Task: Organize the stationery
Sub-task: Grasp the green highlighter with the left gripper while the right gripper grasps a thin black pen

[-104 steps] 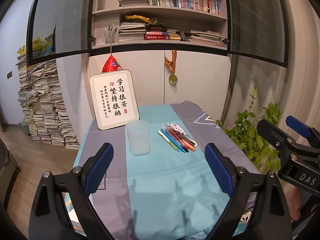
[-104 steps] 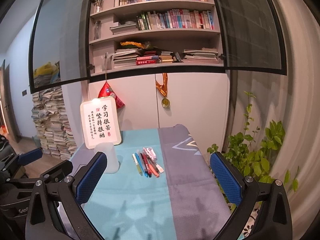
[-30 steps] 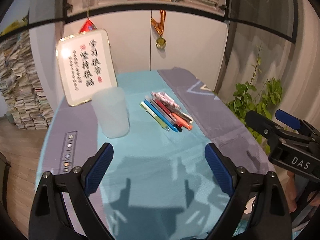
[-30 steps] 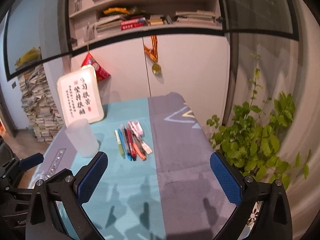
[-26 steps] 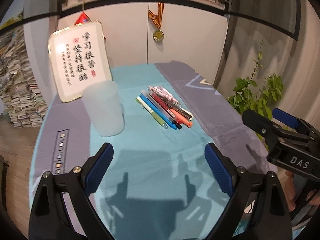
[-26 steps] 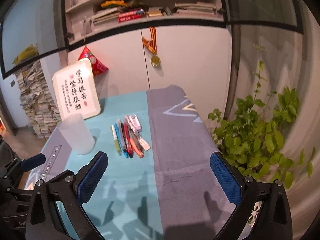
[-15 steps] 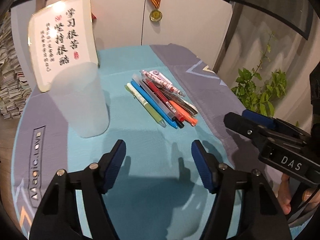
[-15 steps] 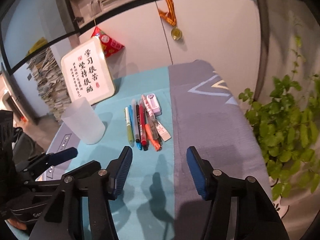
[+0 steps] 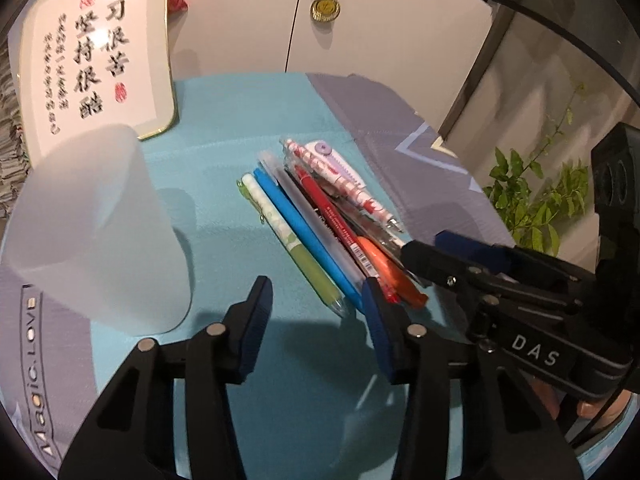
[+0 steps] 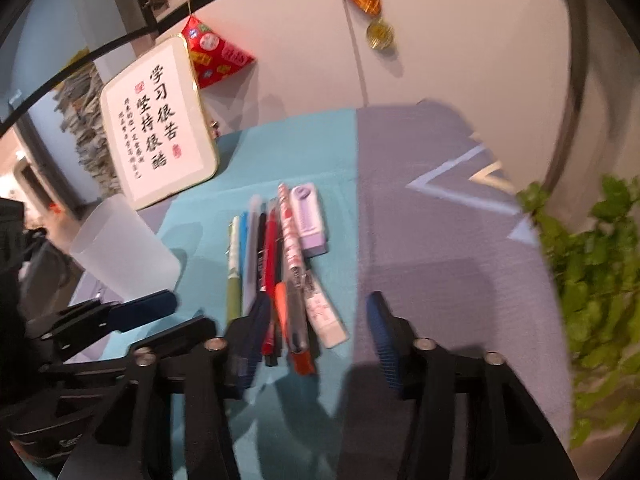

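A row of pens (image 9: 320,220) (image 10: 276,248) lies on the teal cloth beside a purple correction tape (image 9: 324,152) (image 10: 308,220). A frosted plastic cup (image 9: 100,232) (image 10: 124,256) stands upright to their left. My left gripper (image 9: 316,300) hovers at the near tip of the green pen (image 9: 280,220). Its jaws are closing and press on nothing. My right gripper (image 10: 318,312) straddles the near ends of the orange and clear pens. Its jaws are closing too, with the pads apart from the pens. The right gripper's fingertip (image 9: 420,252) shows over the orange pen (image 9: 388,272).
A framed calligraphy sign (image 9: 92,60) (image 10: 160,140) leans behind the cup. White cabinet doors with a hanging medal (image 9: 326,8) close off the back. A leafy plant (image 10: 600,260) stands past the table's right edge. The grey part of the cloth (image 10: 440,240) lies right of the pens.
Both grippers have come forward and down onto the near ends of the pens. Their jaws have narrowed from wide open. The cup and pens have not moved.
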`<state>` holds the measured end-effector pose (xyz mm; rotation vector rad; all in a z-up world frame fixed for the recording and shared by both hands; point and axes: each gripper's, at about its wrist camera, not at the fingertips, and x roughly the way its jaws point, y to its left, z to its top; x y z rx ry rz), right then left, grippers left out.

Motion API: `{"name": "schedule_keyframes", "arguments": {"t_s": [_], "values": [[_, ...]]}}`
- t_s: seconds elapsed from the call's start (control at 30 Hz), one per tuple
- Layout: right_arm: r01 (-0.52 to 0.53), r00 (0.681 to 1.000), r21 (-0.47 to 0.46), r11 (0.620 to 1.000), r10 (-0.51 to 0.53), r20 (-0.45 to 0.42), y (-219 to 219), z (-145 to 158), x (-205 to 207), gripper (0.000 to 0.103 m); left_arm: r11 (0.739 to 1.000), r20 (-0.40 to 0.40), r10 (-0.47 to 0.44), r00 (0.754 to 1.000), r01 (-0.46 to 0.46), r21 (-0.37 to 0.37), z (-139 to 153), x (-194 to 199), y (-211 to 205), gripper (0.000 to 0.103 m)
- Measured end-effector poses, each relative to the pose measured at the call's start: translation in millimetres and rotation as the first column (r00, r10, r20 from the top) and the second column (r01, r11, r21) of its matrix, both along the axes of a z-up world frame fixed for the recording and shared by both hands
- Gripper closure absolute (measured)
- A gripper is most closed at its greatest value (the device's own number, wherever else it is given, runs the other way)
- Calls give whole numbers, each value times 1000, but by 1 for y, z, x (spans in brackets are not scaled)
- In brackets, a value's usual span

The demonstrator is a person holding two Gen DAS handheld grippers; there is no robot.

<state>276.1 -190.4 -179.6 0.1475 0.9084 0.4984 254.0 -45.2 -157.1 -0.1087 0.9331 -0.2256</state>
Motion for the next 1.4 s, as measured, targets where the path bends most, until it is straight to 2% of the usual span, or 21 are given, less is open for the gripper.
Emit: {"name": "schedule_keyframes", "arguments": {"t_s": [0.07,0.1,0.4,0.57,0.63,0.67,0.7,0.73,0.77,0.87,0.97,1.07,1.13,1.23,1.27,1.3,1.33,1.37,1.4], "values": [[-11,1000,0,1000,11,-20,2,-6,4,73,1000,-18,5,1000,-5,-1,-4,5,0,63],[-13,1000,0,1000,13,-24,3,-8,5,73,1000,-17,6,1000,-6,-2,-5,5,1,65],[-39,999,-7,999,39,-12,9,-14,9,73,997,-14,69,998,-68,29,-9,20,2,65],[-53,999,-21,998,53,-1,12,-15,9,70,997,-7,67,998,-67,34,-12,26,-2,66],[-55,998,-9,998,55,-5,11,-14,8,73,998,2,51,999,-51,29,-12,24,-3,75],[-51,999,-7,999,51,-4,11,-14,6,75,999,5,32,999,-32,20,-12,23,-5,87],[-41,999,-5,999,41,-2,9,-13,4,76,1000,9,6,1000,-6,20,-12,20,-9,91],[-27,1000,-2,1000,27,-2,5,-12,1,86,1000,16,-6,1000,6,30,-12,17,-10,91],[-19,1000,-3,1000,19,-15,2,-12,-1,88,999,21,-22,1000,21,43,-12,15,-14,91],[-6,998,21,1000,7,-65,-10,-15,-9,89,997,9,-68,998,68,48,-12,10,-24,91],[27,997,-34,999,-30,-74,-16,-16,-20,93,995,-8,-96,995,96,36,-13,4,-27,91],[64,993,-26,998,-66,-94,-29,-14,-28,93,993,-31,-121,992,121,-10,-11,-2,-28,90],[76,993,-16,997,-77,-87,-34,-9,-32,93,993,-11,-116,993,116,-3,-6,-6,-27,90],[92,994,20,996,-91,-57,-38,1,-32,93,997,56,-75,996,74,27,5,-9,-24,74],[93,995,14,996,-92,-44,-37,4,-31,88,998,68,-57,996,55,30,7,-6,-23,57],[90,996,-1,996,-90,-25,-33,7,-29,83,999,79,-31,996,29,27,7,-2,-20,46],[85,996,-16,996,-85,-10,-29,9,-27,65,1000,88,-6,996,4,27,8,1,-17,46],[86,996,-33,996,-85,2,-27,9,-26,42,999,90,12,996,-15,30,7,5,-15,47],[91,996,-50,995,-90,19,-24,10,-25,35,999,83,25,996,-28,35,4,10,-14,47]]}}
